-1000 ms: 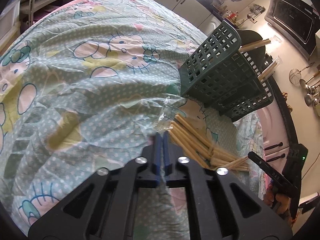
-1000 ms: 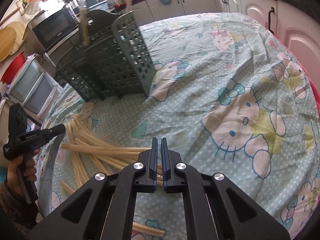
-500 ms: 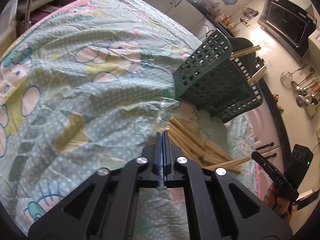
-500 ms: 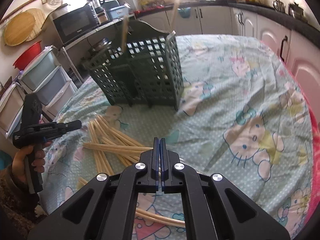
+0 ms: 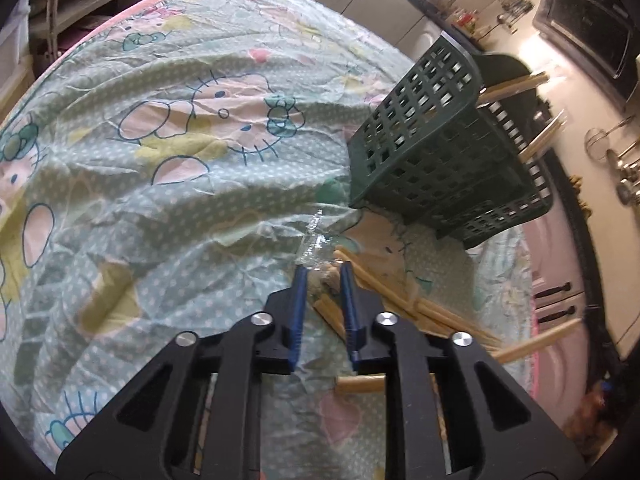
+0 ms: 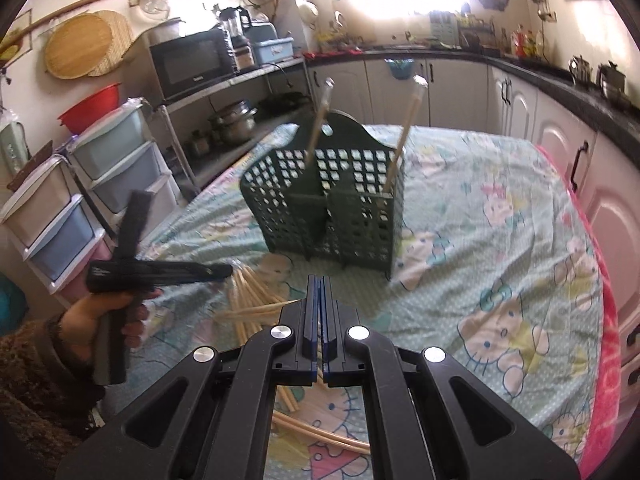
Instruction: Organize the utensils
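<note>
Blue-padded fingers of our left gripper (image 5: 323, 270) have just been opening; they stand a little apart above the heap, a scrap of clear wrapper and the end of a wrapped stick showing in the gap, and we cannot tell that the pads press on either. Just beyond and to the right lies the pile of pale wooden chopsticks (image 5: 404, 304), fanned across the wrinkled mint cartoon-cat tablecloth (image 5: 180, 184). Our right gripper (image 6: 319, 280) has its pads closed together, and we see nothing between them; it hangs above the cloth, pointing at the dark green lattice plastic utensil caddy (image 6: 332, 208). Two chopsticks stand tilted in the caddy's compartments, and it sits upright beyond the pile, blocking the way farther back. In the right wrist view our left hand (image 6: 100, 316), in a brown knitted sleeve, grips the left gripper's handle over the pile. To the right of the caddy the cloth is open as far as its pink edge. A black microwave (image 6: 192, 60) stands on a shelf behind; its label is too small to read.
</note>
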### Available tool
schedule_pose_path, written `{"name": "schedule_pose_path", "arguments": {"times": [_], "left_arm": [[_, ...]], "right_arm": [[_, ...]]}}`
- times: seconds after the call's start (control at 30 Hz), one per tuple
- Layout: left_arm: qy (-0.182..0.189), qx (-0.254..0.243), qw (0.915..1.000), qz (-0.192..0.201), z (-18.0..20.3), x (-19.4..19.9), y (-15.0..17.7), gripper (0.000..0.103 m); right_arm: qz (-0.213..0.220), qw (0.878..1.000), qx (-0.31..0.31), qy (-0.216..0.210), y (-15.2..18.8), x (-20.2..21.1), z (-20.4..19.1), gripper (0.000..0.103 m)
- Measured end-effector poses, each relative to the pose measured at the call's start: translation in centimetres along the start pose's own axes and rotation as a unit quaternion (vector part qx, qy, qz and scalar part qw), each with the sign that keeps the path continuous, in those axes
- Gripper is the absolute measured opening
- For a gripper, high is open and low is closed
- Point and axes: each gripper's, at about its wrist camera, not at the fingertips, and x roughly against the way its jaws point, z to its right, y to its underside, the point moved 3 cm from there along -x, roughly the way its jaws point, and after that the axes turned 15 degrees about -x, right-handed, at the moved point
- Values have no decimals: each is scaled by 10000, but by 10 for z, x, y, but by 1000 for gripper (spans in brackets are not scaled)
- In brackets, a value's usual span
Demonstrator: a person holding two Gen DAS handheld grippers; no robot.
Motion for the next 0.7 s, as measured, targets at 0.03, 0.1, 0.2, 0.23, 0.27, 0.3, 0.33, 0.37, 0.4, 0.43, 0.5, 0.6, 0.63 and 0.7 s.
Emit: {"name": "schedule_pose_path", "arguments": {"times": [0.03, 0.1, 0.2, 0.23, 0.27, 0.3, 0.33, 0.37, 0.4, 0.43, 0.5, 0.6, 0.63, 0.7], "left_arm": [[-28, -6, 10000, -16, -1, -1, 0, 7], [-81, 31, 10000, -38, -5, -2, -1, 1], [160, 116, 9998, 55, -8, 1, -3, 0], [225, 125, 9996, 76, -9, 2, -4, 0], [300, 129, 9994, 97, -9, 3, -5, 0], [350, 143, 9992, 124, -9, 5, -7, 0], [459, 176, 9986, 179, -10, 6, -9, 0], [521, 210, 9982, 208, -10, 7, -10, 0], [574, 248, 9978, 226, -11, 8, -12, 0], [602, 269, 9975, 241, -10, 9, -13, 0], [634, 279, 9972, 278, -10, 10, -17, 0], [576, 217, 9980, 174, -9, 8, -18, 0], [590, 248, 9978, 143, -10, 6, -17, 0], [570, 271, 9980, 68, -11, 3, -16, 0]], "right_arm": [[35, 10000, 30, -26, -2, 2, -3, 1], [87, 9999, 85, -59, -6, 5, -8, 1], [157, 9998, 126, -83, -12, 8, -13, 1], [178, 9997, 129, -94, -14, 9, -14, 1], [204, 9997, 132, -93, -16, 9, -15, 1], [221, 9996, 137, -104, -17, 10, -16, 1], [247, 9995, 139, -119, -20, 12, -17, 1], [279, 9994, 142, -119, -21, 13, -18, 1], [303, 9994, 145, -125, -23, 14, -19, 1], [329, 9993, 142, -140, -25, 16, -19, 1], [383, 9990, 155, -161, -29, 19, -21, 1], [445, 9987, 168, -177, -33, 23, -22, 1], [463, 9986, 180, -182, -34, 24, -23, 1], [506, 9983, 213, -186, -37, 25, -25, 1]]}}
